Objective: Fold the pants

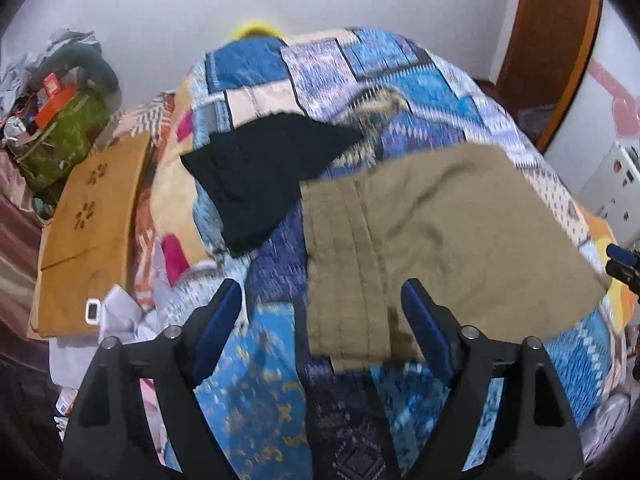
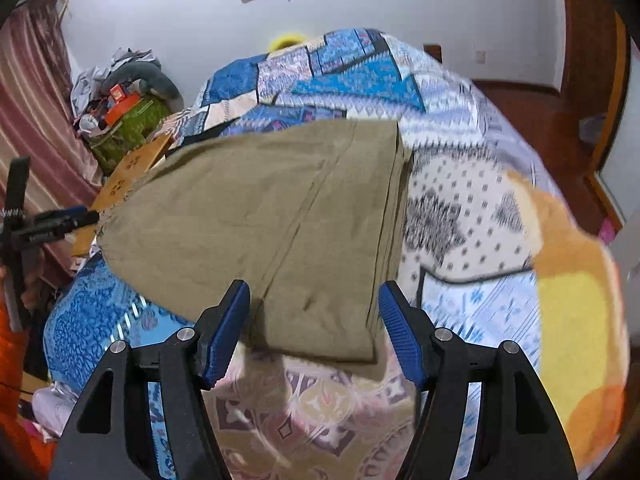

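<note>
Khaki pants (image 1: 440, 232) lie folded flat on a patchwork bedspread (image 1: 264, 392); they also show in the right wrist view (image 2: 280, 216). My left gripper (image 1: 322, 292) is open above the near left corner of the pants, holding nothing. My right gripper (image 2: 314, 288) is open above the pants' near edge, holding nothing. The left gripper shows at the left edge of the right wrist view (image 2: 60, 220). The right gripper's tip shows at the right edge of the left wrist view (image 1: 624, 264).
A black garment (image 1: 260, 172) lies on the bedspread left of the pants. An orange cloth (image 1: 92, 232) and a green bag (image 1: 64, 136) with clutter sit at the left. A wooden door frame (image 1: 548, 52) stands at the right.
</note>
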Action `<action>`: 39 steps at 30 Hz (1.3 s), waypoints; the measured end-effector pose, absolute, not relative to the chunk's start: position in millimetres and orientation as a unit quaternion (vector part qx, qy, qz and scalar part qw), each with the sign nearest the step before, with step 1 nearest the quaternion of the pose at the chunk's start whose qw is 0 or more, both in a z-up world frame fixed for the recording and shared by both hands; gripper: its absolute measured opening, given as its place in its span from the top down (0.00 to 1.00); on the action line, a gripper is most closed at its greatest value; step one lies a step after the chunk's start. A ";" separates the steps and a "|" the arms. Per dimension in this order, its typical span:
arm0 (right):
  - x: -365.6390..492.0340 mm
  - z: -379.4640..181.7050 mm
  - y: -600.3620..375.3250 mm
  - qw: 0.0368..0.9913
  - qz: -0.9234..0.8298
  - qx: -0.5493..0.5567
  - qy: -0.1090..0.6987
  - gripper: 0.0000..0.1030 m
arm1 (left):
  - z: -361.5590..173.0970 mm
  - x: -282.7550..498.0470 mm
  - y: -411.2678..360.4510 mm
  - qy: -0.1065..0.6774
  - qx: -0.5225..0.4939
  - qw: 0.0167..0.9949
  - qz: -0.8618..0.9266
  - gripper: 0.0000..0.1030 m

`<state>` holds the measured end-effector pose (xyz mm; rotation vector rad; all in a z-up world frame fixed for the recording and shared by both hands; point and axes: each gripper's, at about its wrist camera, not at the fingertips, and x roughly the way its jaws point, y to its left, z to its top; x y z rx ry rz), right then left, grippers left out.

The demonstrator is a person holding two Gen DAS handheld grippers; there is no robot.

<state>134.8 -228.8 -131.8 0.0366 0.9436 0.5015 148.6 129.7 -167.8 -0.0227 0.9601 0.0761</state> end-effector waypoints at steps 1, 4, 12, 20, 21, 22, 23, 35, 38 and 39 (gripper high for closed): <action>138.5 -129.3 -229.1 0.863 0.239 0.017 0.446 0.38 | -164.3 153.3 130.3 0.458 -0.008 0.888 0.039 0.18; 153.6 -121.9 -228.0 0.870 0.237 0.014 0.432 0.37 | -158.1 172.2 130.8 0.450 0.004 0.891 0.049 0.18; 213.3 -125.8 -221.4 0.876 0.238 0.018 0.420 0.37 | -169.4 230.7 133.7 0.462 0.015 0.885 0.056 0.17; 287.2 -154.5 -225.6 0.864 0.230 0.042 0.445 0.37 | -201.0 273.6 141.0 0.499 -0.008 0.865 0.052 0.17; 298.5 -160.8 -226.4 0.861 0.230 0.049 0.451 0.37 | -206.7 277.3 141.9 0.504 -0.012 0.862 0.050 0.17; 308.2 -166.5 -227.0 0.858 0.228 0.055 0.457 0.37 | -211.4 280.3 142.7 0.508 -0.014 0.860 0.049 0.17; 320.8 -174.5 -227.4 0.855 0.224 0.062 0.463 0.37 | -217.2 283.2 143.9 0.513 -0.017 0.857 0.048 0.17; 390.6 -237.0 -211.2 0.819 0.221 0.038 0.529 0.73 | -247.4 284.0 164.2 0.501 -0.080 0.860 0.054 0.13; 387.8 -245.3 -211.5 0.822 0.219 0.022 0.526 0.87 | -251.0 283.1 169.0 0.493 -0.086 0.863 0.064 0.14; 387.0 -245.8 -212.6 0.822 0.218 0.024 0.525 0.88 | -252.7 283.6 169.7 0.493 -0.087 0.863 0.069 0.14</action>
